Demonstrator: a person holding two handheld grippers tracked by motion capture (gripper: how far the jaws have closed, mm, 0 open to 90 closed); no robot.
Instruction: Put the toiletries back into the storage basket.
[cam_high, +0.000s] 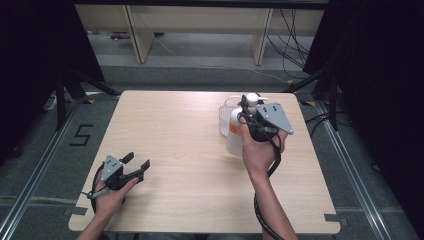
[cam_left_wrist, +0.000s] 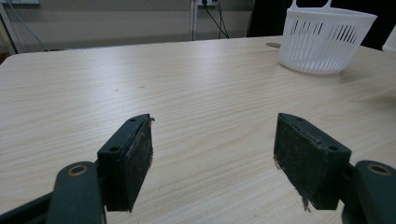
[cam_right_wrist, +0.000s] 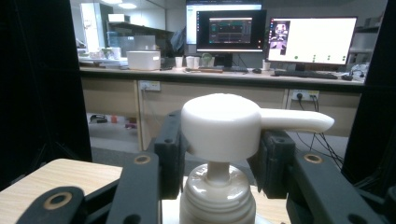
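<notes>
Firstly left tongs (cam_high: 138, 167) spread wide and empty, low over the tabletop (cam_high: 190, 150) near its front left corner, then white basket (cam_left_wrist: 327, 42) toward the far right edge, right tongs (cam_right_wrist: 219, 154) pinching the pump head of a white dispenser bottle (cam_right_wrist: 219, 186) just beside that basket.

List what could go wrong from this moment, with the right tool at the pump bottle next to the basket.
1. The right tool grips the pump bottle by its rounded pump head alone; the smooth head could slip or turn between the jaws.
2. The white basket stands right beside the bottle, so a swing might knock or tip it.
3. The left tool rests open far away, so nothing steadies the basket.
</notes>
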